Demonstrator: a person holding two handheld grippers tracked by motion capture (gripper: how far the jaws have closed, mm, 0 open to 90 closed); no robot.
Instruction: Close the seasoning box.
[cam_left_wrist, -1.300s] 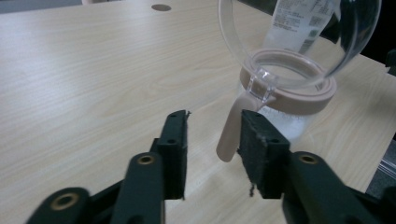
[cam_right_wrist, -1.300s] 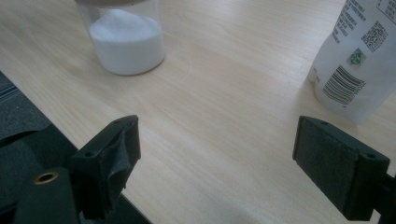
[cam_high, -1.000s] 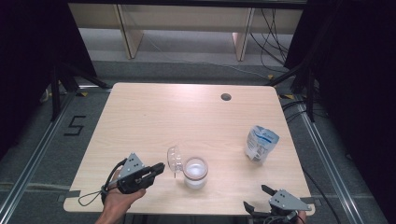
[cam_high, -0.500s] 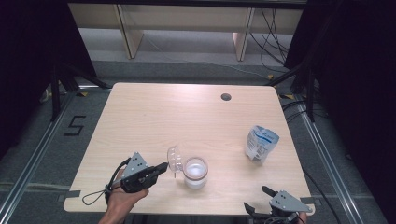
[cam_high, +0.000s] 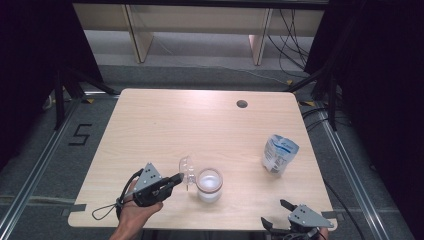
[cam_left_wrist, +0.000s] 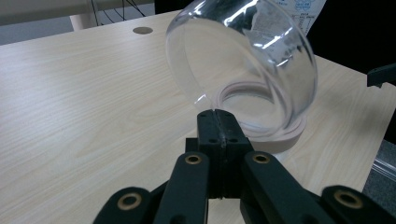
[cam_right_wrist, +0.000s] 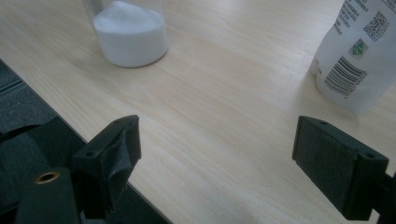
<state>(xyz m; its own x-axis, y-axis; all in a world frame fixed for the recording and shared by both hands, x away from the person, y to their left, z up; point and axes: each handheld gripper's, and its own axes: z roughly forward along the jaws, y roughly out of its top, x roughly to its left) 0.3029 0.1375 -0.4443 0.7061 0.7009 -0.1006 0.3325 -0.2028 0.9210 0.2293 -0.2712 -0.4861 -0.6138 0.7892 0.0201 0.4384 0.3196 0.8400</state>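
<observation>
Near the front edge of the light wooden table, a clear glass jar with a pale pinkish rim is seen standing upright, partly filled with white powder. Its clear domed lid is held tilted on edge just to the left of the jar's mouth, touching or almost touching the rim. The lid's lower edge is pinched between the jaws of the left gripper, which are pressed together on the thin clear wall, as is shown in the left gripper view. That gripper is carried by the person's left hand, and a black cable is trailed from it over the table's front left corner.

At the table's front right corner the right gripper is held low, with its jaws spread wide apart and nothing between them. In the right gripper view, bare tabletop is framed between its two pads, the jar is seen farther off on one side and a white plastic pouch on the other. The pouch is stood upright near the right edge of the table, well apart from the jar. A round cable hole is set near the far edge.
</observation>
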